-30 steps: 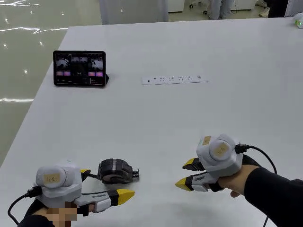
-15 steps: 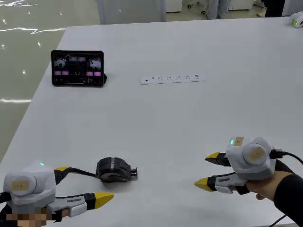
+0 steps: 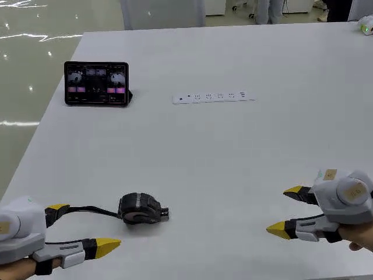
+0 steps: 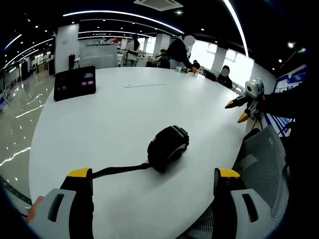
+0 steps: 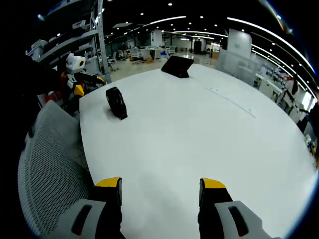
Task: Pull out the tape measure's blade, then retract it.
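From your head, the camera looked forward and down over the white table (image 3: 245, 157) from its near edge. The left gripper view sat low and close to the tape measure (image 4: 168, 144), facing across the table. The right gripper view saw it from well apart. All three views shared the tape measure and the tablet (image 3: 97, 84).

Tape measure (image 3: 140, 209): black rounded case, resting on the white table (image 3: 233, 151) near its front edge; blade retracted; black strap (image 3: 93, 208) extends leftward.
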Motion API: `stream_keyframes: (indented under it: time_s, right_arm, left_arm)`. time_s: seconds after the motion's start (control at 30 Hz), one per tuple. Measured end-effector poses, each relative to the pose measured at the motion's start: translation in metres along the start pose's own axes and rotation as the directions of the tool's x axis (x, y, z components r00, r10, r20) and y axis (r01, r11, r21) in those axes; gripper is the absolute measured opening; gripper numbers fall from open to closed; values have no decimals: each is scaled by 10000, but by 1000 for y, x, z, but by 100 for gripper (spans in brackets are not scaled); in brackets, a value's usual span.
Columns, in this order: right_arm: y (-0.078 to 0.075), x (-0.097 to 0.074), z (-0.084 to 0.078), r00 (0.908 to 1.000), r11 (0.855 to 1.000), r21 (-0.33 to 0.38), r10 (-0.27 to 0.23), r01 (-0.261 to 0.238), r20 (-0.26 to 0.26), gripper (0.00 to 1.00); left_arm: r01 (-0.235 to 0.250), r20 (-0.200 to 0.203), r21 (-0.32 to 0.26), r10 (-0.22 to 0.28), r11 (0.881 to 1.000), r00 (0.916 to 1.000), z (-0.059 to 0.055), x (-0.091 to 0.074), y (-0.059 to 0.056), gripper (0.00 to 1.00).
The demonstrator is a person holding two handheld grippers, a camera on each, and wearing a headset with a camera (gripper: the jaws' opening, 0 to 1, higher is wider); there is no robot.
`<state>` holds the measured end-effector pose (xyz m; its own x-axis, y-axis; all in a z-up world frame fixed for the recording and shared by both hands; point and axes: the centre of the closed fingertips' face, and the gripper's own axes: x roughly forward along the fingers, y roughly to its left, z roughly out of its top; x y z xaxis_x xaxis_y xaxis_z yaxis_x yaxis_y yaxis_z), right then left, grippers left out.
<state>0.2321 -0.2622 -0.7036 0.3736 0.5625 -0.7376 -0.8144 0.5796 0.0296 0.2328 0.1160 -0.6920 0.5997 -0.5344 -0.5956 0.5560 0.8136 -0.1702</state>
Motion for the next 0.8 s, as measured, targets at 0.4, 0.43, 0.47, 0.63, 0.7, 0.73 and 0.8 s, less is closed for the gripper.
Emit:
stream_keyframes:
  time_s: [0.4, 0.43, 0.47, 0.63, 0.7, 0.73, 0.8]
  right_arm:
    - [-19, -45, -33, 9983, 9975, 437, -566, 560, 131, 82]
    - [-19, -48, -34, 9981, 9973, 431, -602, 596, 137, 83]
    - [-19, -49, -34, 9980, 9973, 418, -616, 609, 154, 85]
    - [-18, -52, -39, 9981, 9976, 360, -591, 585, 161, 94]
    - [-18, -54, -41, 9979, 9980, 198, -612, 608, 199, 97]
    - [-19, -54, -42, 9980, 9980, 231, -600, 595, 214, 98]
    - [-19, -56, -44, 9982, 9976, 433, -553, 543, 234, 99]
  left_arm:
    - [199, -199, 667, -186, 9976, 9996, -3, 0, -6, 99]
    - [214, -200, 685, -201, 9974, 9996, -2, 1, -6, 99]
    - [219, -184, 713, -207, 9972, 9996, -1, 1, -6, 99]
    - [268, -90, 911, -261, 9955, 9996, 7, 2, -4, 99]
    - [315, -149, 1021, -301, 9943, 9994, 8, 1, -4, 99]
    - [350, -197, 1084, -330, 9935, 9993, 8, 1, -4, 99]
    - [410, -304, 1220, -376, 9917, 9988, 7, 1, -3, 99]
